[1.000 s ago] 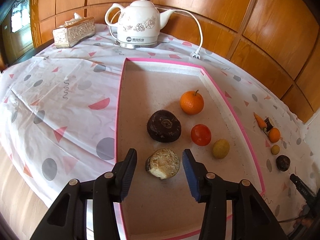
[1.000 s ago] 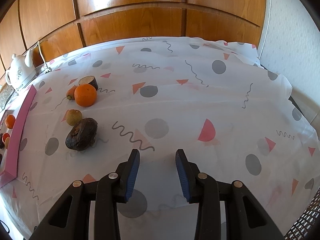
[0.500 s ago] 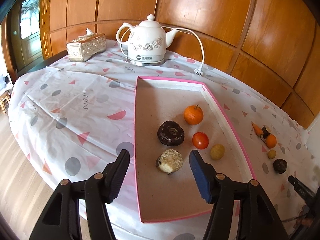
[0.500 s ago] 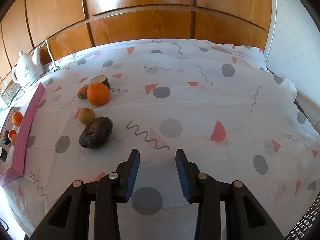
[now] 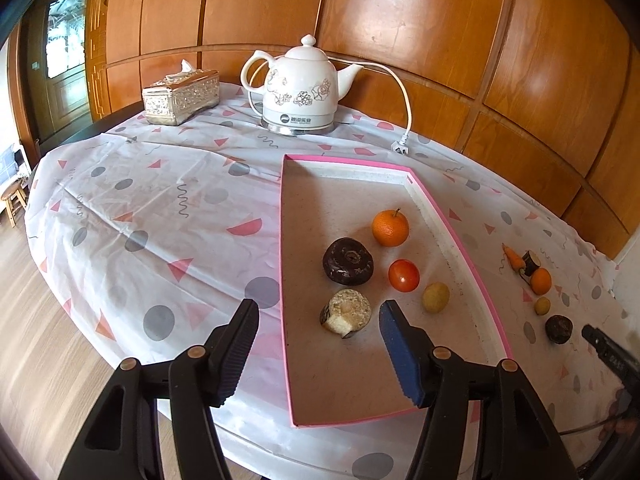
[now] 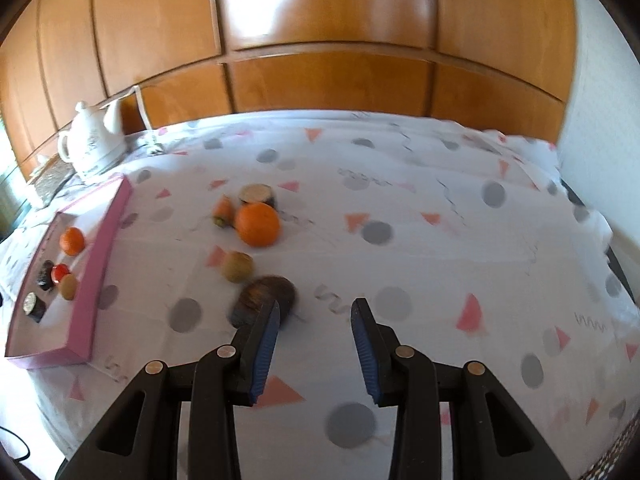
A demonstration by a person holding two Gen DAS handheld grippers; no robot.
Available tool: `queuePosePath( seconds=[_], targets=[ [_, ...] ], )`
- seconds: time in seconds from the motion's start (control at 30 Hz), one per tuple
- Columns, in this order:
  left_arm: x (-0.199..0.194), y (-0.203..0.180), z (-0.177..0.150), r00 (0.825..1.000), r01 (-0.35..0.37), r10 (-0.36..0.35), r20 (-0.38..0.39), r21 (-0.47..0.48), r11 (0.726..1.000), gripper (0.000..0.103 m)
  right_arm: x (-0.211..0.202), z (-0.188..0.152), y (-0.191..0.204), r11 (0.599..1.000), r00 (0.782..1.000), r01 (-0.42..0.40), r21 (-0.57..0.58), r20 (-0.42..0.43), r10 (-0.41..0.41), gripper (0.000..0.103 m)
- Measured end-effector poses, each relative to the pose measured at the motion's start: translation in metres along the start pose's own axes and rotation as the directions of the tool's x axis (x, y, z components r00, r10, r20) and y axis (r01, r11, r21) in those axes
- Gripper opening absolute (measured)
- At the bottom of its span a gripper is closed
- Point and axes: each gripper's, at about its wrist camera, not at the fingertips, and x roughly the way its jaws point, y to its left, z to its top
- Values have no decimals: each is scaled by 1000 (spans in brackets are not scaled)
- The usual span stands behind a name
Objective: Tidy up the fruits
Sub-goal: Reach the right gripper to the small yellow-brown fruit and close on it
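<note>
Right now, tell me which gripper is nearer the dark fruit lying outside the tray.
Right. The right gripper has its left jaw just in front of the dark fruit; the left gripper hangs over the pink tray, well apart.

Five fruits are lying in the tray (image 5: 460, 240) on the surface (image 5: 160, 208). The kettle (image 5: 300, 88) is standing behind the tray, the tissue box (image 5: 182, 98) left of the kettle. Five more pieces (image 6: 256, 224) are sitting right of the tray.
</note>
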Motion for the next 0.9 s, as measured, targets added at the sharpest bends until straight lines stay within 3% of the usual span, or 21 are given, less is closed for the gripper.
queuePosePath(
  seconds=[0.2,0.43,0.8,0.9],
  targets=[
    [-3,6,1,1000,-10,10,8,-19,1000,67,12,20,28,994,998,-58,-95,-9,57,38],
    [-1,10,0,1000,-20,20,3,-35,999,68,43,32,50,978,991,-120,-173,-87,106,38],
    [5,19,-2,999,-36,35,-16,-65,997,70,93,36,63,947,971,-120,-296,-234,50,37],
    [7,19,-2,999,-37,35,-23,-69,997,70,93,36,64,945,969,-138,-297,-237,67,31]
  ],
)
